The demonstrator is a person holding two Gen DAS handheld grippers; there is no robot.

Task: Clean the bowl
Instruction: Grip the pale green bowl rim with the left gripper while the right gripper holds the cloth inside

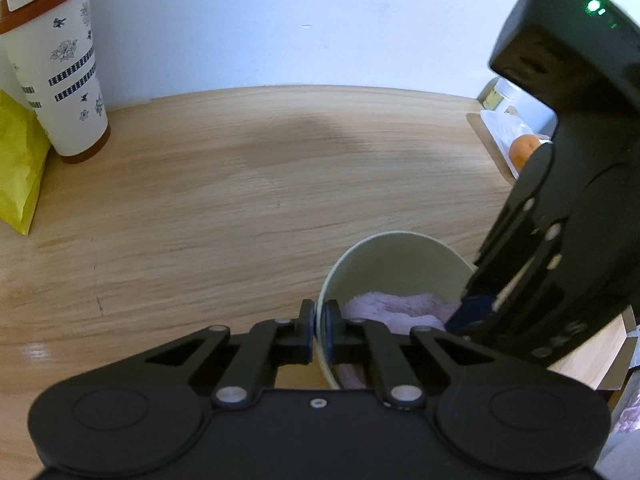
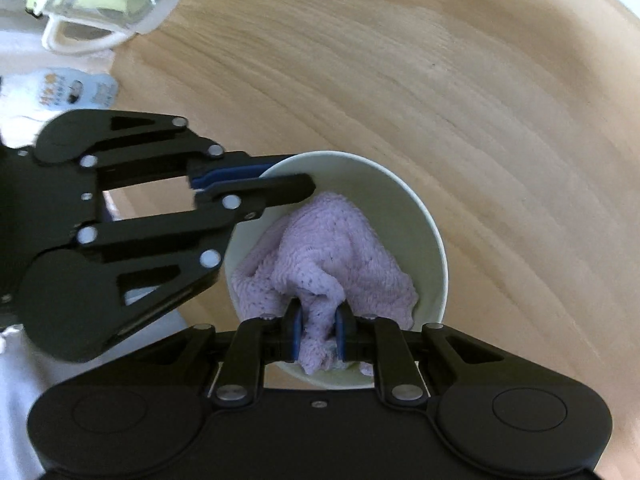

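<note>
Pale-green, thin-walled and probably light, the round bowl on our wooden table needs our left gripper clamped on its rim, while our right gripper pinches the soft lilac terry cloth inside.

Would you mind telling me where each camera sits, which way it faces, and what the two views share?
Left wrist: on the left gripper, facing across the wooden table; its fingers clamp the bowl rim, right gripper at right.
Right wrist: on the right gripper, looking down into the bowl, pinching the purple cloth; left gripper enters from left.
Shared: bowl, cloth, table, both grippers.
</note>
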